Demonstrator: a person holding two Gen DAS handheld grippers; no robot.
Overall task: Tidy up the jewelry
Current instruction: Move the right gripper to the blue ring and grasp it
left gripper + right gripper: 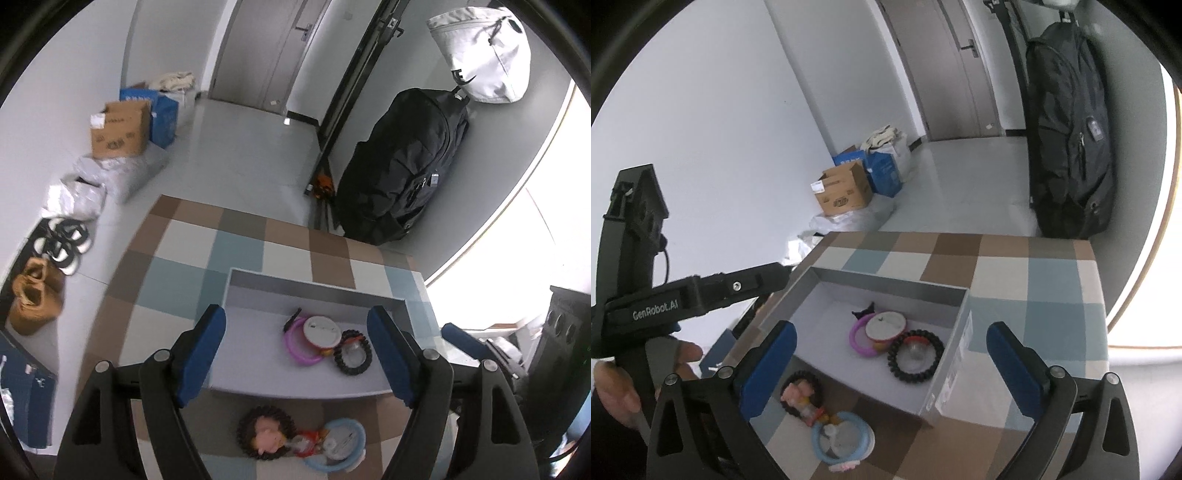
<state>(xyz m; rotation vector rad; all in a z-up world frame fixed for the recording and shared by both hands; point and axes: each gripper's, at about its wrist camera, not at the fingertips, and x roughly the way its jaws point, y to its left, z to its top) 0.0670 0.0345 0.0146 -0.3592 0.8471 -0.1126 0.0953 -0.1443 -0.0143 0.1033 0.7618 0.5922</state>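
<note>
A shallow grey box (pixel 314 284) (pixel 886 280) stands on the checkered table. Inside it lie a pink ring bracelet (pixel 295 356) (pixel 855 341), a white round badge (pixel 319 330) (pixel 886 325), a black beaded bracelet (pixel 341 365) (pixel 897 365) and a small black clip (pixel 291 318). In front of the box lie a second black bracelet with a pink doll charm (pixel 266 437) (pixel 799 393) and a blue ring bracelet (pixel 360 432) (pixel 822 448). My left gripper (pixel 296 312) hovers open above the box, holding nothing. My right gripper (pixel 892 328) is open wide over the box's near side, also holding nothing.
A black backpack (pixel 399 166) (pixel 1071 147) hangs past the table's far edge, with a white bag (pixel 484 55) above it. Cardboard boxes (pixel 120 129) (pixel 842 192), plastic bags and shoes (pixel 33 295) line the left wall. A hand (pixel 613 387) holds the left gripper's handle.
</note>
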